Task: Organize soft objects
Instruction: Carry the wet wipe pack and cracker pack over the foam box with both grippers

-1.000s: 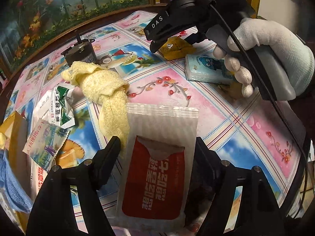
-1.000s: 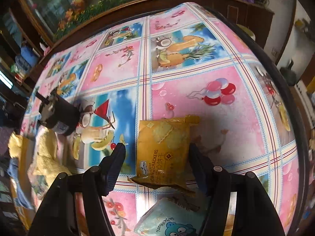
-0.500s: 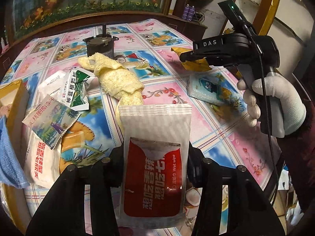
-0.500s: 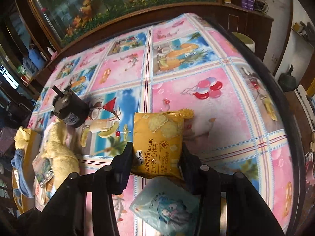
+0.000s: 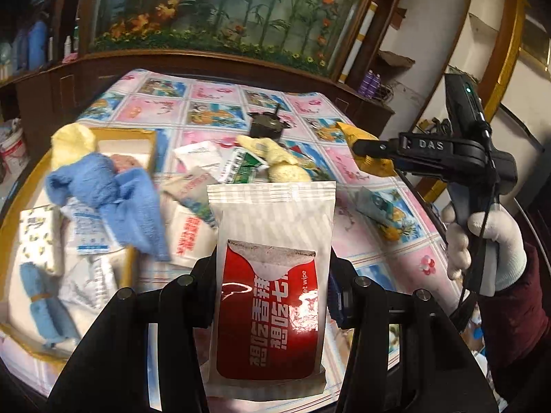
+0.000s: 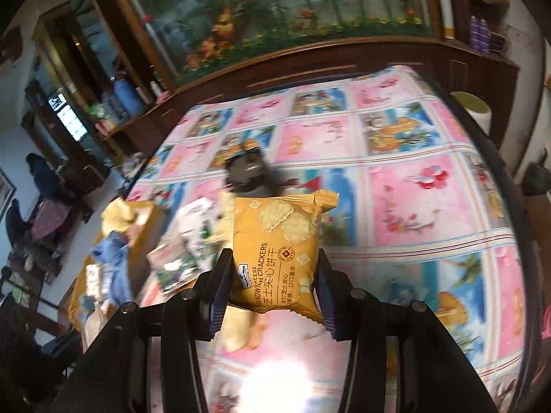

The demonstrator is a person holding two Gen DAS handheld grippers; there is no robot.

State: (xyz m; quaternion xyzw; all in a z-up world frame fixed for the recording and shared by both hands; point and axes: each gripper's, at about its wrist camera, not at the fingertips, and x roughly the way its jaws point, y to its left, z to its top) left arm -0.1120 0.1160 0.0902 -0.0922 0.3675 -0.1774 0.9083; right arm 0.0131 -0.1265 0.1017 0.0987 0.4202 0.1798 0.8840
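My left gripper [image 5: 270, 292] is shut on a white and red wet wipe pack [image 5: 272, 275], held up above the table. My right gripper [image 6: 273, 275] is shut on a yellow cheese cracker packet [image 6: 277, 251], also lifted off the cloth. The left wrist view shows the right gripper [image 5: 370, 151] at the right, in a white-gloved hand [image 5: 482, 241], with the yellow packet [image 5: 360, 136] sticking out of its tip. A yellow-rimmed box [image 5: 137, 136] at the left holds a blue towel [image 5: 106, 199], a yellow towel [image 5: 70, 143] and several packets.
On the patterned tablecloth [image 5: 406, 237] lie a yellow towel [image 5: 279, 161], a green and white sachet [image 5: 241, 168], other sachets and a light blue tissue pack [image 5: 377, 206]. A dark round motor [image 5: 267, 125] stands behind them. A wooden cabinet [image 6: 310, 65] borders the table's far side.
Both grippers closed on their packs and lifted them off the table. Both views swung left, bringing the box with the towels into sight.
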